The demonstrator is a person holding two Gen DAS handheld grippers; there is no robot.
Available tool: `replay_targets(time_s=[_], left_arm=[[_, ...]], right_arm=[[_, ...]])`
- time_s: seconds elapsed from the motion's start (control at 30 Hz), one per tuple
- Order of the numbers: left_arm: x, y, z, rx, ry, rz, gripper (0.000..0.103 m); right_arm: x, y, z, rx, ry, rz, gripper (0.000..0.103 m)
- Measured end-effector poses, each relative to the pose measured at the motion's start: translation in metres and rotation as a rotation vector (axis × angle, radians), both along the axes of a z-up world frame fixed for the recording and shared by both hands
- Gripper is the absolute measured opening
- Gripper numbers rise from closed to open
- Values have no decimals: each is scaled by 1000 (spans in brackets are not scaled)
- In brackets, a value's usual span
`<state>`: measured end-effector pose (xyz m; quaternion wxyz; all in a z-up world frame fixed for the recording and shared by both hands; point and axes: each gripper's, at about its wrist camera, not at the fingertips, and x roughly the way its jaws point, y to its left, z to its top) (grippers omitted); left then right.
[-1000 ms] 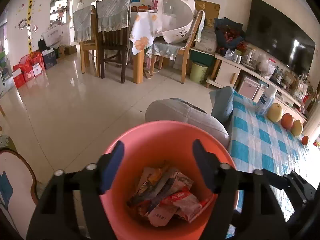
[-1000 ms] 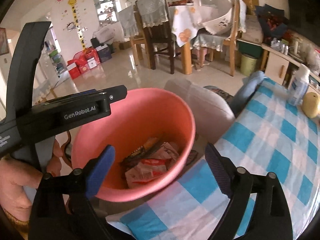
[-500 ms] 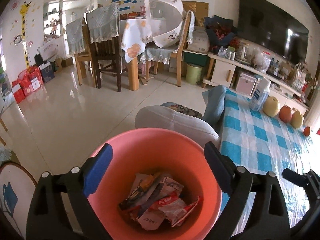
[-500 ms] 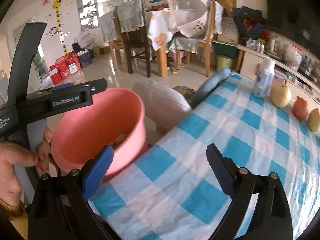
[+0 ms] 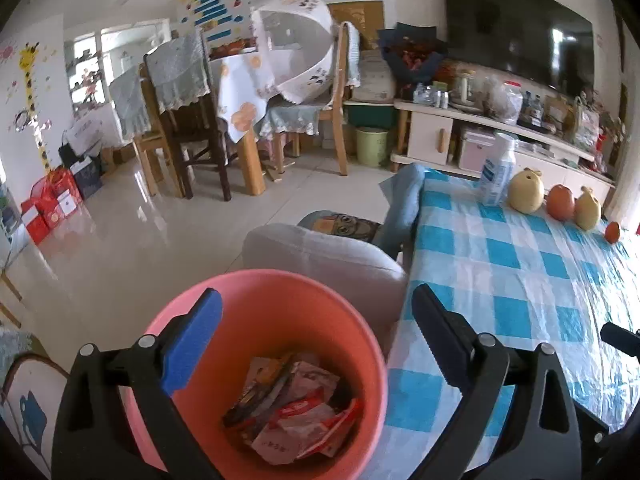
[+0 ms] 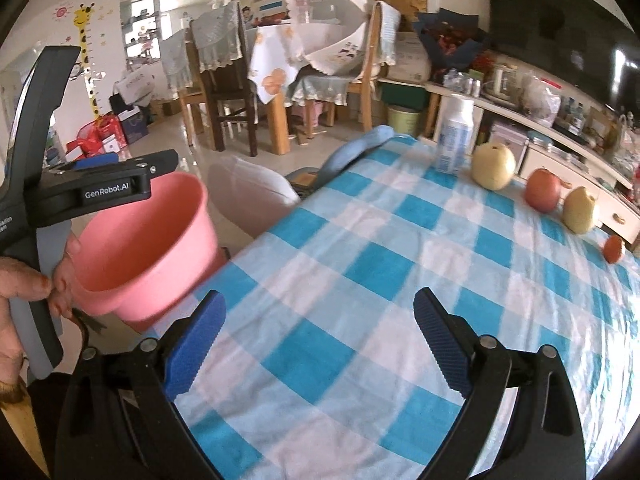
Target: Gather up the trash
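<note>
A pink bin stands beside the table's near-left corner, with several crumpled snack wrappers in its bottom. My left gripper hovers above its rim, jaws still opening, nothing between the pads. In the right wrist view the bin sits at left, and a hand holds the left gripper there, one of its fingers over the rim. My right gripper is open and empty over the blue-and-white checked tablecloth. No loose trash shows on the cloth.
A white bottle, two pears, an apple and a small orange fruit line the table's far edge. A grey cushion lies behind the bin. Dining chairs and a TV cabinet stand farther back.
The left gripper's jaws have spread wider and it has drawn back from the bin. The right gripper has swung right, from over the bin to over the tablecloth.
</note>
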<state>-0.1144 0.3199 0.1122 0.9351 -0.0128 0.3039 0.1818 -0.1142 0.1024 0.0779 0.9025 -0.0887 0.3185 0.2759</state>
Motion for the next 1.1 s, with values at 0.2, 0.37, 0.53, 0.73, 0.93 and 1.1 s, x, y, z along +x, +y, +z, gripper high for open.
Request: replay_targets(time_s=[0.2, 0.37, 0.53, 0.73, 0.93, 1.1], left_arm=[[9, -31, 1, 33, 0, -55, 97], [15, -60, 1, 63, -5, -105, 97], [21, -86, 0, 90, -6, -148, 97], [26, -115, -3, 101, -5, -200, 98], [32, -147, -7, 132, 0, -246, 98], [35, -172, -12, 151, 0, -275, 98]], right_arm=[[1, -31, -4, -2, -8, -53, 94], [4, -56, -6, 22, -9, -103, 94], [5, -80, -7, 35, -23, -151, 94], [7, -107, -9, 42, -34, -196, 94], [9, -132, -9, 48, -47, -234, 94], [8, -154, -10, 52, -53, -267, 94]])
